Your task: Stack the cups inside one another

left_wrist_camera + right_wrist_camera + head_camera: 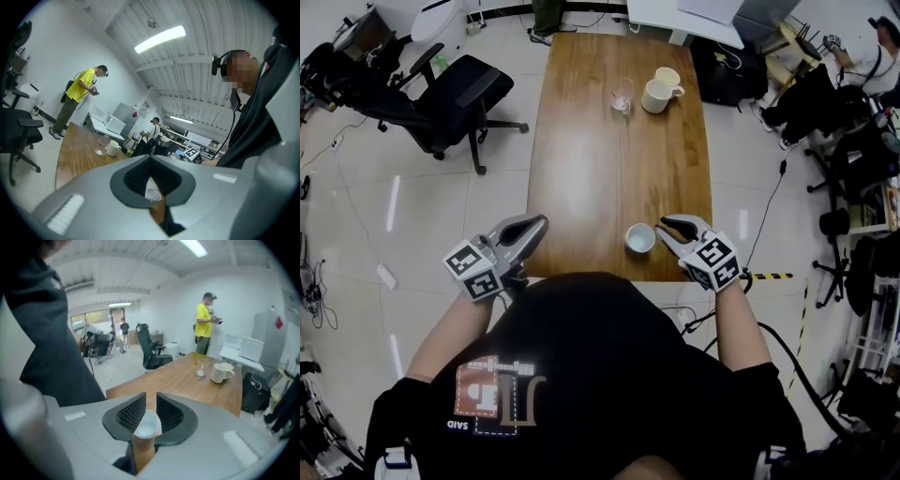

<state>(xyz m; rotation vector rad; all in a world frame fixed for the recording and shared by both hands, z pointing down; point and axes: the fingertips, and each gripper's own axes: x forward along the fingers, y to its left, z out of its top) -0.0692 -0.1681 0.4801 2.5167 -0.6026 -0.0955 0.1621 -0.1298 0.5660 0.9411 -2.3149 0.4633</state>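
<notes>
A small white paper cup (640,238) stands upright near the front edge of the wooden table (600,159). My right gripper (664,225) sits just right of it, tips close to its rim. In the right gripper view the right gripper (151,398) has its jaws slightly parted, nothing pressed between them, and the cup (146,424) shows just beyond the gap. My left gripper (542,222) hovers at the table's front left corner, apart from the cup, jaws together. Its own view shows the left gripper (150,158) with the cup (153,195) behind it.
At the far end stand two white mugs (657,95) touching each other and a clear glass (622,97). A black office chair (455,98) stands left of the table. A person in a yellow shirt (205,324) stands beyond the far end.
</notes>
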